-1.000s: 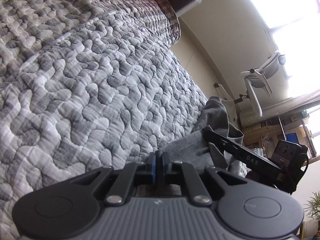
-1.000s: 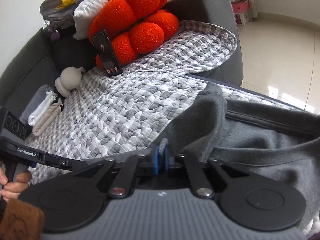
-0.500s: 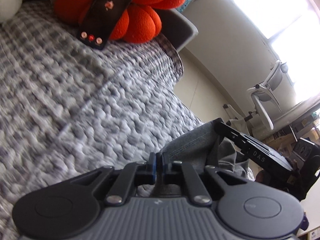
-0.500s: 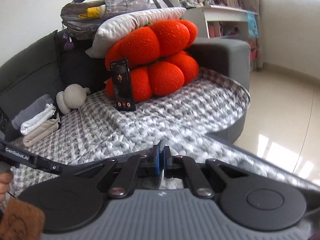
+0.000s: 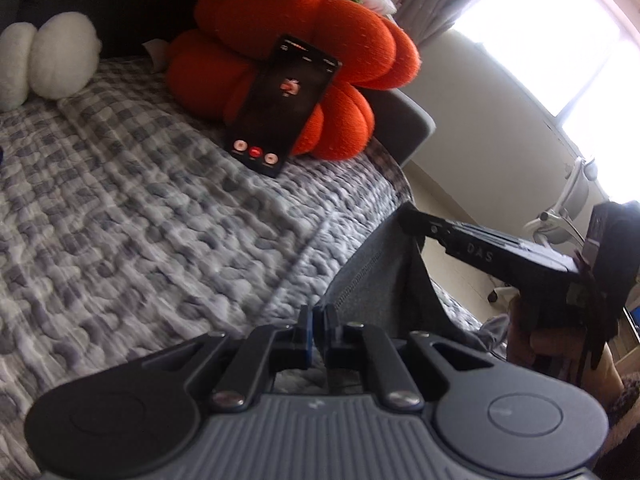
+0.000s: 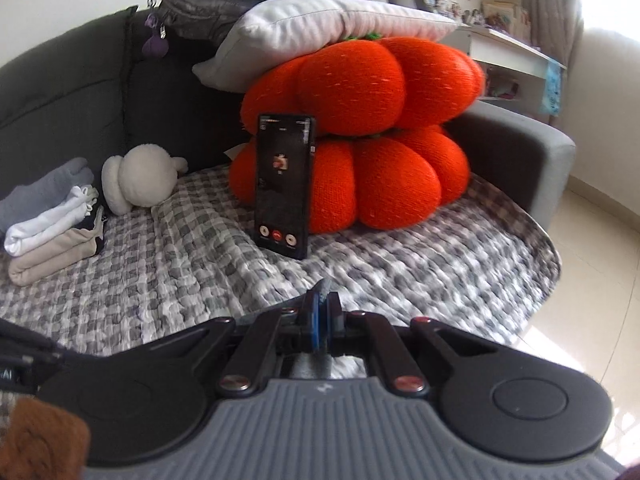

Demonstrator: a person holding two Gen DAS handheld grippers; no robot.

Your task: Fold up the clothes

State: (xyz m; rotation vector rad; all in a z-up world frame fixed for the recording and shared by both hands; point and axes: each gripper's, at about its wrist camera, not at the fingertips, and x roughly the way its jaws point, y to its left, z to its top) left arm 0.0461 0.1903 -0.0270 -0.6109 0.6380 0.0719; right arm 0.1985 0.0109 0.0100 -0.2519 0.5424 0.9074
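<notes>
with both grippers pinching one edge of the grey garment [image 5: 384, 280], the step in hand looks like lifting it off the quilted sofa cover [image 5: 140, 220] to spread or double it. left gripper [image 5: 318, 322] is clenched on the stitched hem; right gripper [image 6: 320, 316] is clamped on a tuft of grey cloth. both are held level above the cover, pointing at the propped phone [image 6: 284, 184]. next calls for keeping the edge taut while lowering it.
</notes>
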